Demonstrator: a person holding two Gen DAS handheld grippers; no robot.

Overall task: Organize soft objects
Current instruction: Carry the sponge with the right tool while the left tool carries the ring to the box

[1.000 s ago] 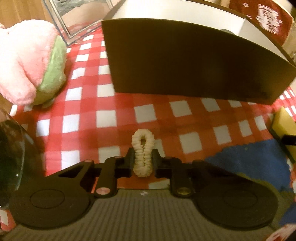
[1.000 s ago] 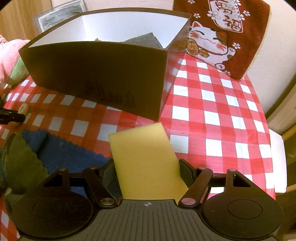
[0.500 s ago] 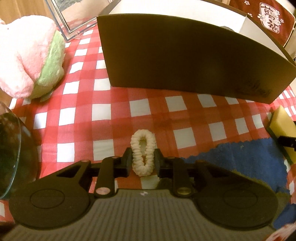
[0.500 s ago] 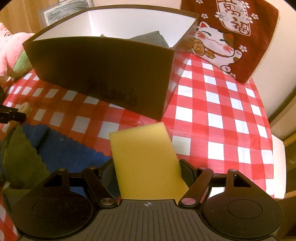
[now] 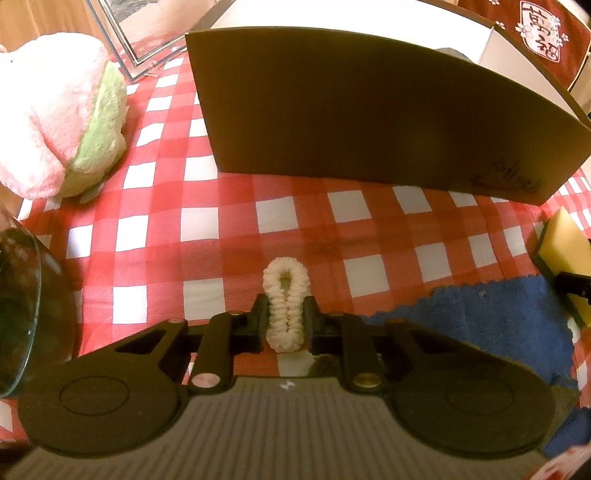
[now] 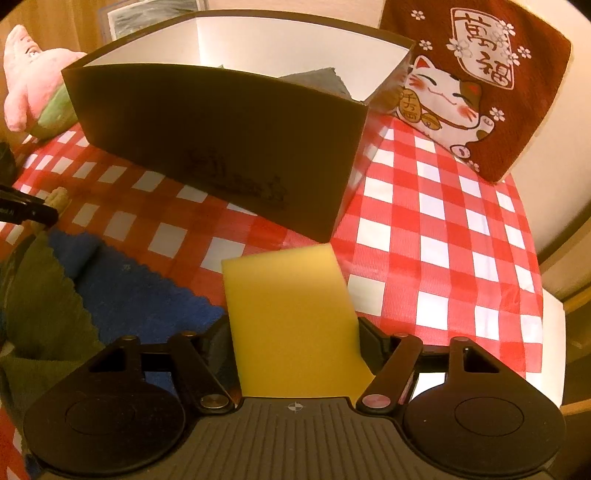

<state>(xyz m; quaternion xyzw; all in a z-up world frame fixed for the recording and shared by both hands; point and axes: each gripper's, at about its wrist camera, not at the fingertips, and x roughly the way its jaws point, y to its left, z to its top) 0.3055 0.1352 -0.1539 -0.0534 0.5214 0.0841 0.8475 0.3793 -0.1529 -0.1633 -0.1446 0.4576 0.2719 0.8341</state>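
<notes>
Two grips, two risks. Left wrist view: left gripper [image 5: 285, 320] clamped on white scrunchie [image 5: 284, 303] at lower centre, jaws having just been closing on it; brown box [image 5: 369, 107] across the top. Thin, springy loop, so likely to squirm free on the lift. Right wrist view: right gripper [image 6: 295, 341] pressed on yellow sponge [image 6: 291, 317] at lower centre, jaws having just been closing; same box [image 6: 221, 147] at upper left. Compressible foam, tilted, so possibly catching the box wall.

Red-checked tablecloth [image 6: 443, 236], wooden wall [image 5: 44, 18], warm yellowish light
</notes>
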